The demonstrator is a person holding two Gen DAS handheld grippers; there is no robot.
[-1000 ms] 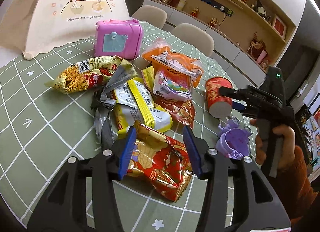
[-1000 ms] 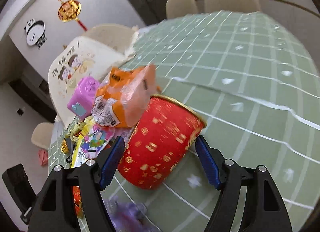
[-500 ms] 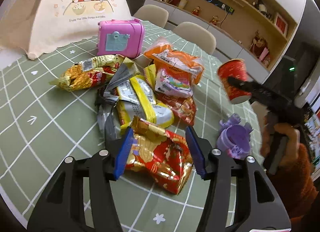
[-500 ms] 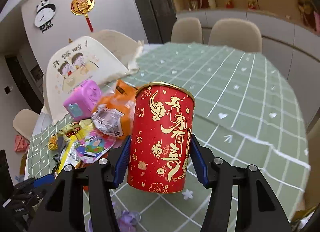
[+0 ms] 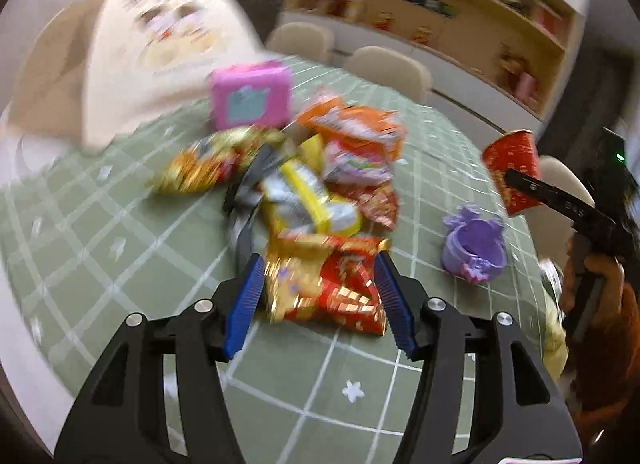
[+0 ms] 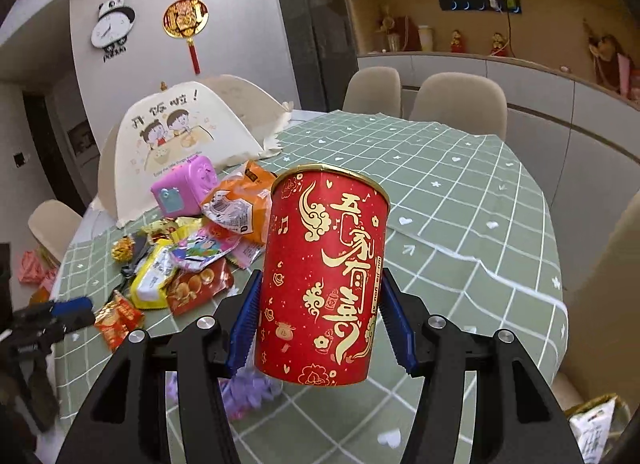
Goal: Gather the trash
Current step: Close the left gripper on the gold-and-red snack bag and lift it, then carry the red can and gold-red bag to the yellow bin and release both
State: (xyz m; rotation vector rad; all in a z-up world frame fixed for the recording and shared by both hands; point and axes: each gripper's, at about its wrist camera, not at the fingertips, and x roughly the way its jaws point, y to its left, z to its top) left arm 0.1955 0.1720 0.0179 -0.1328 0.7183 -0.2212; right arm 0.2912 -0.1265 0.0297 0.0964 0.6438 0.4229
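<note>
My right gripper is shut on a red paper cup with gold characters and holds it upright, well above the green checked table. From the left wrist the same cup shows at the right, on the dark finger of the right gripper. My left gripper has a red and gold snack bag between its blue pads; both pads touch its sides, though the picture is blurred. A pile of wrappers lies just beyond it.
A purple toy cup lies right of the bag. A pink box and a cloth food cover stand behind the pile. Beige chairs ring the far edge. A hand grips the right tool.
The right gripper closed on the red cup, which lay tilted on the table, and lifted it upright. The left gripper rose and drew back slightly with the snack bag still between its pads.
</note>
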